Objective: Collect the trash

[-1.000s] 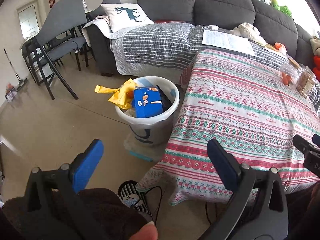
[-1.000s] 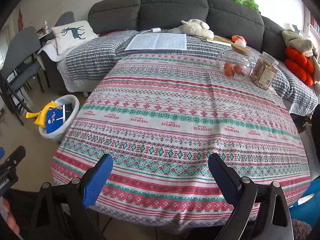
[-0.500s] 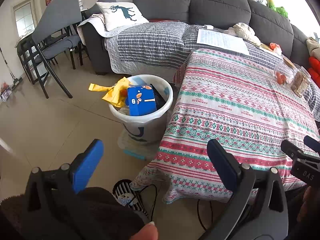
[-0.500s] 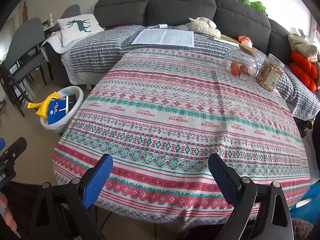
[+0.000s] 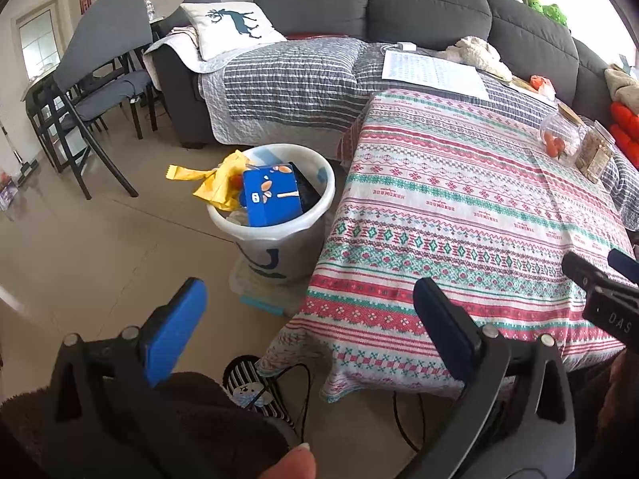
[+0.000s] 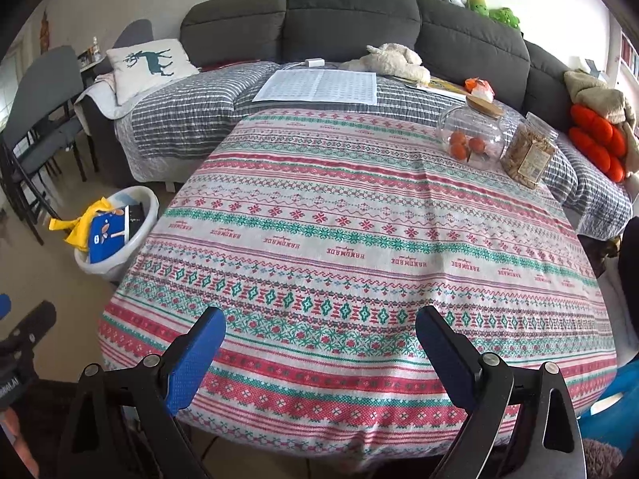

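Here the left hand-held gripper hangs with its blue pads spread wide and nothing between them, above the floor just off the corner of the bench, which wears a red, green and white patterned cloth. The right hand-held gripper is likewise spread and empty, held over the near edge of the bench. Beyond the left one, a white bucket stands on the floor just beside the bench; in it sit the trash pieces: a blue box, a crumpled yellow wrapper draped over the rim, and something dark. At the far right of the bench stand a round glass jar holding orange fruit and a clear container of brown snacks. Behind is a grey sofa with a striped quilt.
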Demonstrator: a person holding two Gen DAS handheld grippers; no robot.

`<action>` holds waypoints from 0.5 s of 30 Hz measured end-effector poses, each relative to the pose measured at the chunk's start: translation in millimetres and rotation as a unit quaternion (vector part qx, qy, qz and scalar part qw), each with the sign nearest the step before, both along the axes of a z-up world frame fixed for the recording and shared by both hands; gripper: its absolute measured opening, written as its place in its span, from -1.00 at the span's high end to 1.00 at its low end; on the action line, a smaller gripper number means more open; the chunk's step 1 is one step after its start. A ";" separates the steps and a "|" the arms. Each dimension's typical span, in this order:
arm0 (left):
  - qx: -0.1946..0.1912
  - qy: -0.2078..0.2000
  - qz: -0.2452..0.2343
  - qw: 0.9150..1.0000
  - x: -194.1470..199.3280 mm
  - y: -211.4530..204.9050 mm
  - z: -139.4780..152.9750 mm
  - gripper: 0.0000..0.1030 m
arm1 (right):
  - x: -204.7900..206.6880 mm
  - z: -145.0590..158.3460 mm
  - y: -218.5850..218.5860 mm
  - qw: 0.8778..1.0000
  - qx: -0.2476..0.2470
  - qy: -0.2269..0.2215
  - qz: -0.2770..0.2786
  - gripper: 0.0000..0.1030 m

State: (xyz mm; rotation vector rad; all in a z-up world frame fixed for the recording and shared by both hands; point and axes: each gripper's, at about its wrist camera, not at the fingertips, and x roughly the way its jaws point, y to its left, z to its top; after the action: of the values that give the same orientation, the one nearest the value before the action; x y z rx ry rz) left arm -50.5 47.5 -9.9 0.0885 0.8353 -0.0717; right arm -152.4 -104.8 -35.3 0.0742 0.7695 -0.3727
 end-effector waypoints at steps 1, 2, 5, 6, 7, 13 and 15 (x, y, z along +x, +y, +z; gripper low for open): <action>-0.001 0.002 -0.002 1.000 0.2 -1.1 -0.2 -0.99 | 0.0 0.9 -1.2 1.000 0.005 -0.002 -0.001 -0.89; -0.003 0.005 -0.005 1.000 0.6 -2.3 -0.2 -0.99 | 0.2 1.7 -2.3 1.000 0.007 -0.004 -0.001 -0.89; -0.008 0.009 -0.012 1.000 1.4 -5.7 0.1 -0.99 | 1.4 2.9 -5.5 1.000 0.012 -0.006 -0.006 -0.89; -0.008 0.009 -0.012 1.000 1.7 -6.8 0.0 -0.99 | 1.8 3.2 -6.7 1.000 0.016 -0.007 -0.006 -0.89; -0.007 0.009 -0.012 1.000 2.5 -8.0 -0.1 -0.99 | 2.2 3.5 -8.0 1.000 0.020 -0.008 -0.004 -0.89; -0.003 0.024 -0.005 1.000 14.1 -16.0 -4.2 -0.99 | 6.7 3.9 -14.3 1.000 0.027 -0.008 -0.001 -0.89; -0.002 0.028 0.001 1.000 17.1 -17.6 -5.2 -0.99 | 7.7 3.6 -16.2 0.999 0.035 -0.004 0.001 -0.89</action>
State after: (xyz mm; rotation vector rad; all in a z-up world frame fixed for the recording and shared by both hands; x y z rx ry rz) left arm -33.4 29.9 -15.2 0.0823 0.8905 -0.0733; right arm -144.7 -120.9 -31.8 0.1405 0.7738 -0.3438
